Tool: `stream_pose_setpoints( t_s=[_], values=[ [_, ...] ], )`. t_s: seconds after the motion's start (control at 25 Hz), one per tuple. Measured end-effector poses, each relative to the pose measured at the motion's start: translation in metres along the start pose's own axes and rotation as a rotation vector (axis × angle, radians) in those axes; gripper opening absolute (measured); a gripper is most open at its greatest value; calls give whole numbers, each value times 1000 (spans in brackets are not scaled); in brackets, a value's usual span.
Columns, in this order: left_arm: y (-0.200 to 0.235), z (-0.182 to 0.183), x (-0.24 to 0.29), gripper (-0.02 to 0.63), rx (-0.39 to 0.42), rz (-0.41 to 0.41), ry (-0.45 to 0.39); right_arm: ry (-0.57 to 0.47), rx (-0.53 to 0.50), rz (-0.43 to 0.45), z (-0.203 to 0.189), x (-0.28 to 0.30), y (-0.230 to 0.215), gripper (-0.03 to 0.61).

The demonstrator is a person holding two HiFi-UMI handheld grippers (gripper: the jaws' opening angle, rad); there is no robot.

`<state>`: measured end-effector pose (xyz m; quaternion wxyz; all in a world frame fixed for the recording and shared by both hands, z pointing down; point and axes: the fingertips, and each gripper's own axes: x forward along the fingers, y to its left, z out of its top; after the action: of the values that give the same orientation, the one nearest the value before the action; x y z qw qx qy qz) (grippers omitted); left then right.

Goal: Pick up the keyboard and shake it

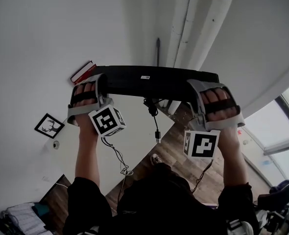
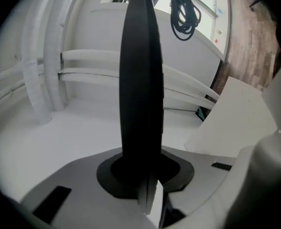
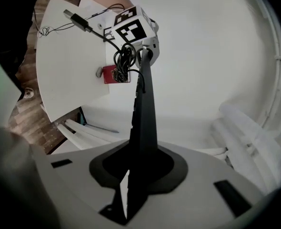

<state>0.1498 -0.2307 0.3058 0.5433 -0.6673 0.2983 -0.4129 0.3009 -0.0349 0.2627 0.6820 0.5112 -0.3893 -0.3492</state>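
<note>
long black keyboard [image 1: 154,81] is up in the air, level, well clear of the white table [image 1: 139,131] below it, with a white wall behind. one end sits in each claw.

left gripper [image 1: 102,83]: clamped on the keyboard's left end. in the left gripper view its jaws are closed onto the thin edge of the board [image 2: 140,80], which runs straight away from the camera.

right gripper [image 1: 197,89]: clamped on the right end. in the right gripper view the pads press on the board's end [image 3: 144,113], with key rows showing down its left side.

each gripper's black-and-white marker cube [image 1: 107,120] hangs under the wrist. the left hand [image 1: 85,94] and right hand [image 1: 220,102] are strapped into the grey handles.

thin black cable [image 1: 156,124] drops from the middle of the keyboard. part of it is bunched in a coil [image 3: 124,61]. its usb plug [image 1: 157,135] dangles free above the table.

small red book [image 1: 83,71] lies on the table near its far edge, seen just beside the left gripper.

black-framed deer picture [image 1: 49,126] is at lower left; what it rests on, cannot tell.

brown wood floor [image 1: 183,151] shows beyond the table edge.
</note>
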Motion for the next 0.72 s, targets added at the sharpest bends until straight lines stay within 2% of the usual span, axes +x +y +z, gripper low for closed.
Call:
stream_pose_setpoints(
  t_s=[0.16, 0.28, 0.48, 0.72],
  values=[
    [13, -4, -26, 72, 35, 34, 12, -19, 38, 23, -9, 23, 6, 92],
    [17, -33, -58, 72, 62, 52, 93, -80, 48, 20, 15, 54, 6, 92],
    [14, -96, -109, 72, 44, 50, 247, -243, 64, 36, 102, 100, 3, 92],
    [2, -180, -195, 72, 36, 44, 514, -560, -5, 35, 266, 116, -4, 94]
  ],
)
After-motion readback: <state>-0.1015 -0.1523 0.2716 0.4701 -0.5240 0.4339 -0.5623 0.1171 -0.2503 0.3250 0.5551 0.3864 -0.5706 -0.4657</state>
